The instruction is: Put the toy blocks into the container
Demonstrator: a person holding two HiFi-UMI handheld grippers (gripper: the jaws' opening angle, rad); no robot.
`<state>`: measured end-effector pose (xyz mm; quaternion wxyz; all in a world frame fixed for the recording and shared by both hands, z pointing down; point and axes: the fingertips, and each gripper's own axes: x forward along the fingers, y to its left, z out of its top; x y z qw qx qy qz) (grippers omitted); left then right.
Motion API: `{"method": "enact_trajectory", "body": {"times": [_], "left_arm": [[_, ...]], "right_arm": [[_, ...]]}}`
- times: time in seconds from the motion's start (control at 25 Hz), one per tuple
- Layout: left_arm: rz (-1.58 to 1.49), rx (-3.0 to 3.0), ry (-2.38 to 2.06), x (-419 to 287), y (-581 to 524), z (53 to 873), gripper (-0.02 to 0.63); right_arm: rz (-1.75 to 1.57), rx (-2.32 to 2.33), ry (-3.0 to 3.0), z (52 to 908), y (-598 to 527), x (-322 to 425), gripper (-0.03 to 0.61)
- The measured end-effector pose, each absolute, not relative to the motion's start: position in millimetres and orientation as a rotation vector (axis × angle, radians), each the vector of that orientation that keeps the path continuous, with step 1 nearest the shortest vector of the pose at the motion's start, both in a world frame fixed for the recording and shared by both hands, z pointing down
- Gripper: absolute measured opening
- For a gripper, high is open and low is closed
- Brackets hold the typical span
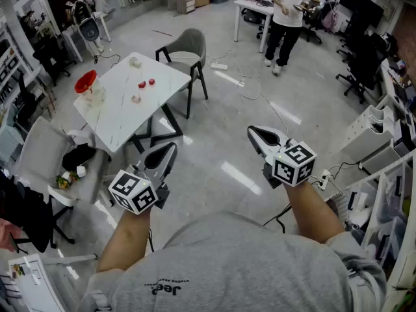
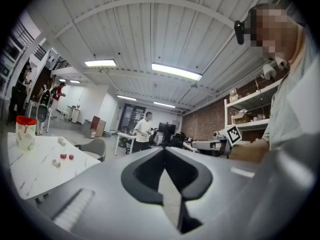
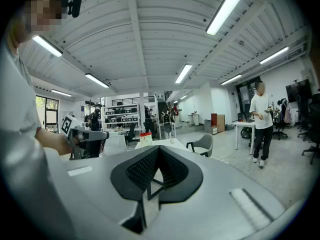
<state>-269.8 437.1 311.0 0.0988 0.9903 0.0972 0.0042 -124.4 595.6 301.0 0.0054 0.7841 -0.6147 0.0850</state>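
Note:
A white table [image 1: 123, 103] stands ahead to my left. On it are a clear container with a red rim [image 1: 86, 84], two small red blocks [image 1: 146, 83] and two pale blocks [image 1: 135, 62]. The left gripper view shows the same container [image 2: 25, 132] and red blocks [image 2: 67, 157] far off at the left. Both grippers hang over the floor in front of my body, well short of the table. My left gripper [image 1: 170, 149] is shut and holds nothing, its tips meeting [image 2: 163, 149]. My right gripper [image 1: 253, 132] is shut and holds nothing too [image 3: 159, 148].
A grey chair [image 1: 185, 49] stands behind the table and a pale chair [image 1: 45, 158] with things on its seat in front of it. Cables [image 1: 244, 83] lie on the floor. A person [image 1: 286, 15] stands at the back by desks. Shelving [image 1: 383, 174] fills the right.

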Motion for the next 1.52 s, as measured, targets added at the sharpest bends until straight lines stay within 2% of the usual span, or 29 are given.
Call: {"method": "enact_trajectory", "body": {"times": [0.64,1.2,1.24,1.32,1.36,1.52], "left_arm": [[0.018,2.938,0.263,-240.6,452.5,309.4,0.058],[0.016,2.948,0.200,-207.3,524.0,303.7,0.058],[0.020,2.949,0.203,-204.5,528.2,304.1,0.058],[0.027,2.950,0.207,-199.3,533.8,303.2,0.058],[0.030,2.950,0.209,-196.8,535.8,301.9,0.058],[0.028,2.956,0.237,-185.1,541.9,299.7,0.058]], "right_arm": [[0.266,2.491,-1.935,297.4,611.3,-88.1,0.003],[0.224,2.436,-2.041,292.9,669.3,-54.3,0.005],[0.227,2.424,-2.072,292.4,671.4,-54.2,0.032],[0.232,2.394,-2.130,290.0,673.1,-54.8,0.239],[0.223,2.387,-2.139,288.0,673.9,-53.9,0.286],[0.179,2.396,-2.125,282.2,679.0,-43.8,0.351]]}}
